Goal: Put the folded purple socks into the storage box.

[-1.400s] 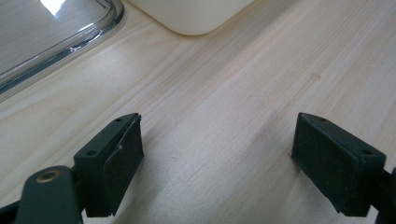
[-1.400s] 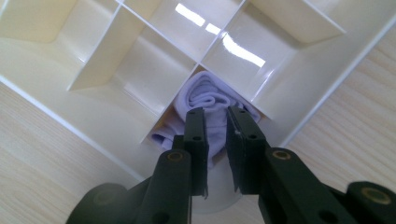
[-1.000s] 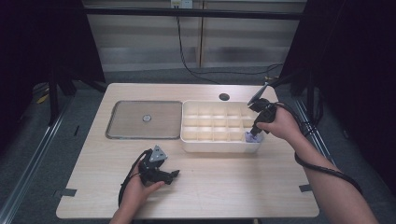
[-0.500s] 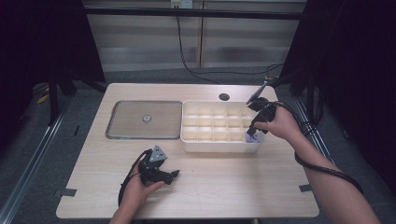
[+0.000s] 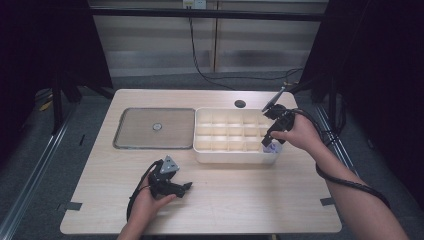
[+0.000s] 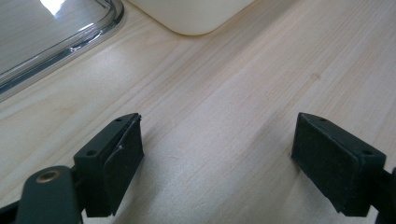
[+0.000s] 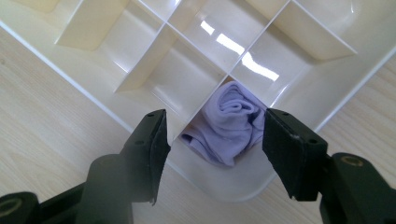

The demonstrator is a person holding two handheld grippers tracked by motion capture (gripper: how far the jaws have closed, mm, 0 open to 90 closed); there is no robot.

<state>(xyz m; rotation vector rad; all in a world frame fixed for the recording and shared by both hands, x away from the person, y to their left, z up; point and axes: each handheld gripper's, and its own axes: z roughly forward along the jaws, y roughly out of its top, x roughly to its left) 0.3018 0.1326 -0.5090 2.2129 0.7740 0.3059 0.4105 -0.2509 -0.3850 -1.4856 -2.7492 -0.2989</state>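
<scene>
The right gripper (image 7: 212,140), jaws just opening, releases a rolled lilac cloth (image 7: 229,126) into the organiser tray's (image 5: 235,156) near-right compartment. The left gripper (image 6: 217,163) (jaws wide, empty) rests idle on the table (image 5: 250,200).

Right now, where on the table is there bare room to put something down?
Free: the wood strip along the near edge of the table, between the left tongs and the person's right forearm. The divided box has many bare cells. Crowded: its near right corner, where the right tongs stand open over the lilac cloth. The clear lid takes the left.
</scene>
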